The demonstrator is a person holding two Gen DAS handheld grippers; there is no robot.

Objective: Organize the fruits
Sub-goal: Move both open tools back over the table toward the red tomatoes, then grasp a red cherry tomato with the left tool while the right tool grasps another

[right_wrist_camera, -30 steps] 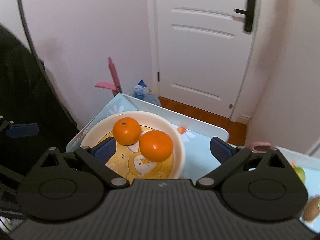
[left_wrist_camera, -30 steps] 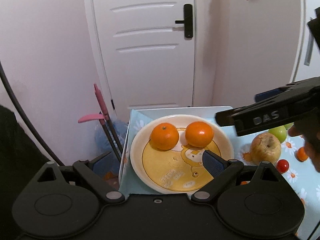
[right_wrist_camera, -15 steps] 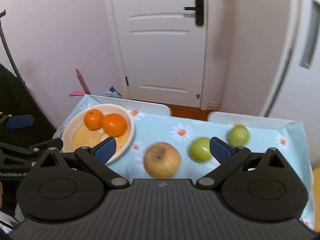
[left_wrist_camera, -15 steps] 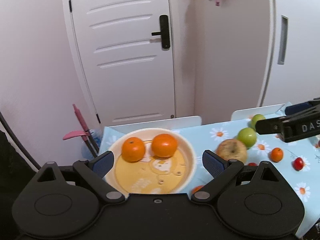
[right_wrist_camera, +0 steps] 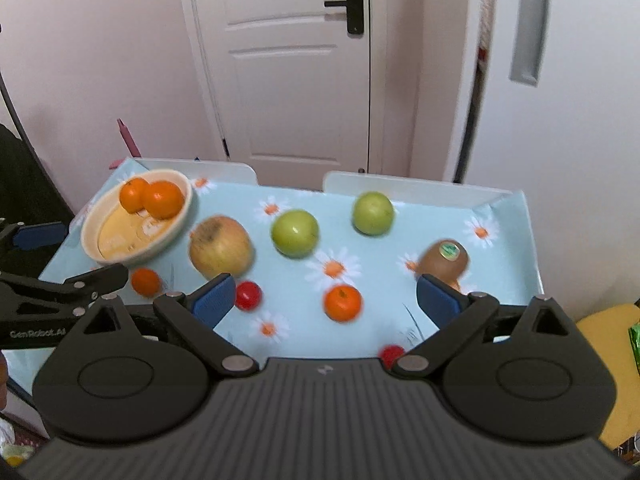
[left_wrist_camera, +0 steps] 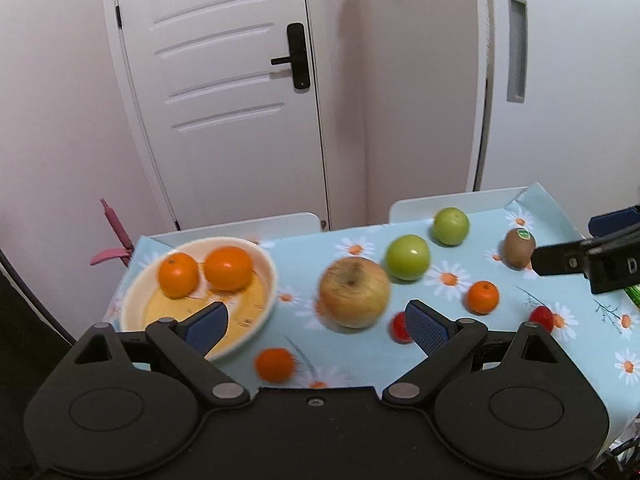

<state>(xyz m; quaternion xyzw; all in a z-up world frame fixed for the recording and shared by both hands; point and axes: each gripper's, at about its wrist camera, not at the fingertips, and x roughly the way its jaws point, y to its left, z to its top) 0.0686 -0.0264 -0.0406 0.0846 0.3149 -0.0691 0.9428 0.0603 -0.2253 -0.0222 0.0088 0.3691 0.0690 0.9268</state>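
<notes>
A cream bowl (left_wrist_camera: 262, 304) (right_wrist_camera: 182, 216) at the table's left end holds two oranges (left_wrist_camera: 228, 268) (right_wrist_camera: 162, 199). Loose on the daisy-print cloth lie a yellowish apple (left_wrist_camera: 354, 292) (right_wrist_camera: 221, 252), two green apples (left_wrist_camera: 407, 258) (right_wrist_camera: 295, 233), a kiwi (left_wrist_camera: 519, 248) (right_wrist_camera: 444, 261), small oranges (left_wrist_camera: 483, 298) (right_wrist_camera: 342, 303) and red cherry tomatoes (right_wrist_camera: 248, 296). My left gripper (left_wrist_camera: 316, 326) is open above the near edge, between bowl and yellowish apple. My right gripper (right_wrist_camera: 324, 302) is open over the small orange, holding nothing.
The table (right_wrist_camera: 290, 178) ends at a white rim at the back, facing a white door (left_wrist_camera: 224, 92) and a cabinet (right_wrist_camera: 560, 80). A pink-handled tool (left_wrist_camera: 114, 232) leans left of the table. A yellow object (right_wrist_camera: 608, 332) sits off the right edge.
Both grippers have pulled back and swung right from the bowl. The loose fruit now fills both views, where a second ago the bowl with two oranges did.
</notes>
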